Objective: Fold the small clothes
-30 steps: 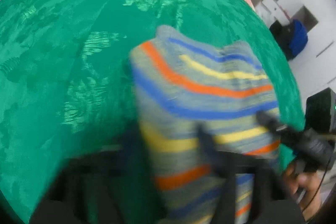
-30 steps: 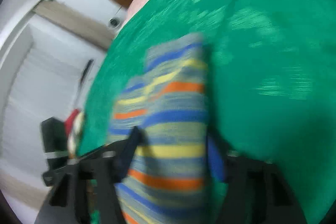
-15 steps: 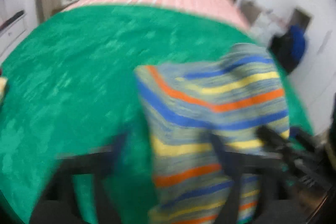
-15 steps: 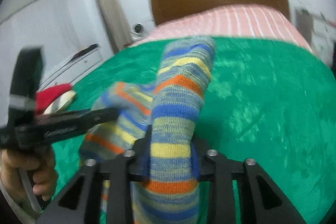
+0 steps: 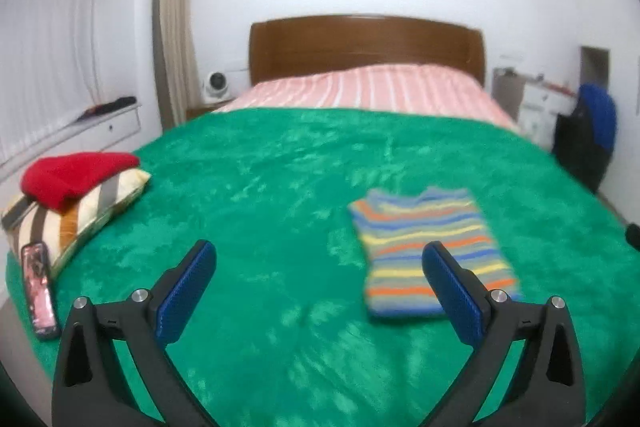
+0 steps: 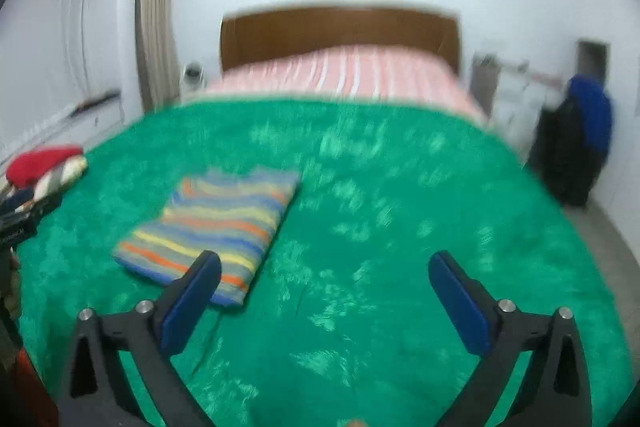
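One folded striped sweater (image 5: 430, 247)

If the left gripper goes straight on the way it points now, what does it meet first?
Probably the bare green blanket. The left gripper, jaws opening, holds nothing, and the striped garment lies right of its line.

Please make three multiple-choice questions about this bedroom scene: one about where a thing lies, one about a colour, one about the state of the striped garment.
1. Where does the red garment lie?
A. on the striped pillow
B. on the headboard
C. between the left jaws

2. What colour is the blanket?
A. pink
B. green
C. brown

3. In what state is the striped garment?
A. held up by both grippers
B. hanging off the bed
C. folded, flat on the blanket

Answers:
1 A, it sits on top of the pillow at the left edge.
2 B, the cover around the garment is green.
3 C, it lies as a neat rectangle, no jaws touching it.
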